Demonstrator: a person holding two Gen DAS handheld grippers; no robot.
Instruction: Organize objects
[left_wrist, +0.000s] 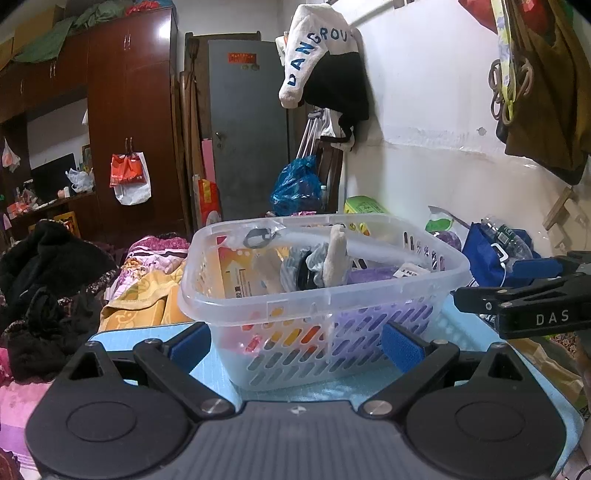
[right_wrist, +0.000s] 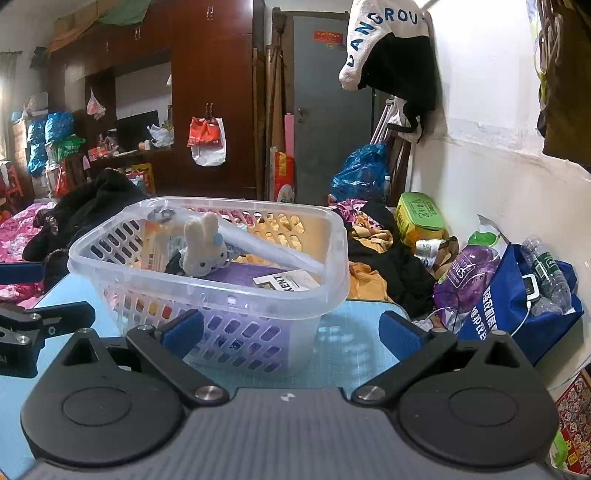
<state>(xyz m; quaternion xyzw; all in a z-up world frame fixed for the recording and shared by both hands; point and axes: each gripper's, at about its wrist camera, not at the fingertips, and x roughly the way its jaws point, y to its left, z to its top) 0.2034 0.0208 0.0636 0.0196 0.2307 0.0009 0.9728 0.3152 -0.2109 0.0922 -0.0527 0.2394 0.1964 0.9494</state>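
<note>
A clear plastic basket (left_wrist: 436, 284) (right_wrist: 332, 236) with slotted walls stands on a light blue mat (left_wrist: 332, 391) (right_wrist: 354, 347). Inside lie a cream plush rabbit (right_wrist: 201, 242) (left_wrist: 334, 258), an orange card (left_wrist: 236, 273), a purple packet (right_wrist: 240, 275) and a white label (right_wrist: 286, 282). My left gripper (left_wrist: 295, 345) is open just in front of the basket's near wall, holding nothing. My right gripper (right_wrist: 291, 332) is open too, near the basket's right front corner, and empty. Each gripper shows at the edge of the other's view.
A blue bag (right_wrist: 517, 306) with plastic bottles (right_wrist: 546, 273), a purple snack bag (right_wrist: 469, 273) and a green box (right_wrist: 421, 214) lie right by the white wall (right_wrist: 498, 177). Black clothes (left_wrist: 48, 288) and floral bedding (left_wrist: 147, 273) pile up left and behind. Wardrobe (left_wrist: 129, 110) and grey door (left_wrist: 247, 129) stand far back.
</note>
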